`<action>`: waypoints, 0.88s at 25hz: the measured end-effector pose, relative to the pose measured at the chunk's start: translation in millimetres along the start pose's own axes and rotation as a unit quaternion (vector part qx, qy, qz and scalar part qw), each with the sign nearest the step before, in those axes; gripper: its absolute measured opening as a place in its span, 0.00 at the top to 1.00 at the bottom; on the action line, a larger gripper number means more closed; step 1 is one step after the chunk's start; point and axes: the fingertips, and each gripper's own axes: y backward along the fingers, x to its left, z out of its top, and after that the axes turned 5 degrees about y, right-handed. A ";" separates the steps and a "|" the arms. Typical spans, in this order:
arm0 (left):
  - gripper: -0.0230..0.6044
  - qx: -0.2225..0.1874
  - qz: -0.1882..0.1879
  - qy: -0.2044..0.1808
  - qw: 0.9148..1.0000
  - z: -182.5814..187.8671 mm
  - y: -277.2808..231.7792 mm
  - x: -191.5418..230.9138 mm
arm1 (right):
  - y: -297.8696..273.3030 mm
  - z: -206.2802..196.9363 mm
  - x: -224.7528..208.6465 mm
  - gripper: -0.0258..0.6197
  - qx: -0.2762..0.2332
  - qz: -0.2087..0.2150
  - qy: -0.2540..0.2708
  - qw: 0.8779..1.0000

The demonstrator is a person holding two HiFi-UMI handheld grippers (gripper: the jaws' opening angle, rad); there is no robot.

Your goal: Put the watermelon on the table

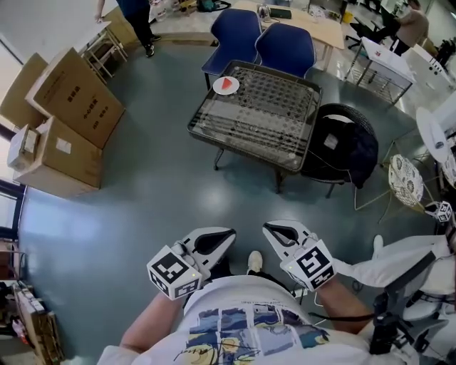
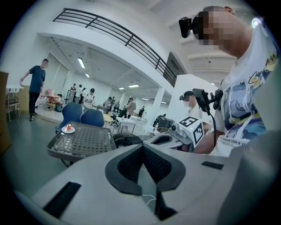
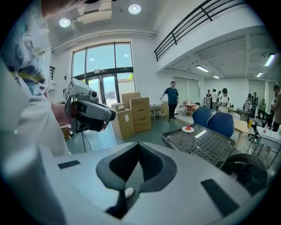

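A red watermelon slice [image 1: 226,83] lies on a small white plate at the far left corner of a dark mesh-top table [image 1: 242,146]. It also shows small in the left gripper view as the watermelon slice [image 2: 68,128] and in the right gripper view as the watermelon slice [image 3: 188,128]. My left gripper [image 1: 229,234] and right gripper [image 1: 267,228] are held close to my body, well short of the table, tips facing each other. Both are shut with nothing in them: left gripper [image 2: 142,145], right gripper [image 3: 138,143].
Two blue chairs [image 1: 285,46] stand behind the table, a black chair [image 1: 342,146] at its right. Cardboard boxes [image 1: 71,107] sit at the left, a white wire chair [image 1: 406,180] at the right. A person [image 1: 139,21] stands far back. Grey floor lies between me and the table.
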 end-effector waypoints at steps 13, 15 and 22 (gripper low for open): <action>0.95 -0.001 -0.019 -0.006 1.000 -4.9 24.9 -30.3 | 17.4 26.5 38.2 0.94 -0.020 -0.007 0.035 0.999; 0.95 -0.005 -0.022 -0.007 1.000 -1.2 37.9 -30.3 | 11.5 35.0 50.0 0.94 -0.021 -0.006 0.037 0.999; 0.95 0.001 -0.021 -0.010 1.000 -14.7 89.0 -25.7 | -10.9 57.6 92.1 0.94 -0.022 0.005 0.052 0.998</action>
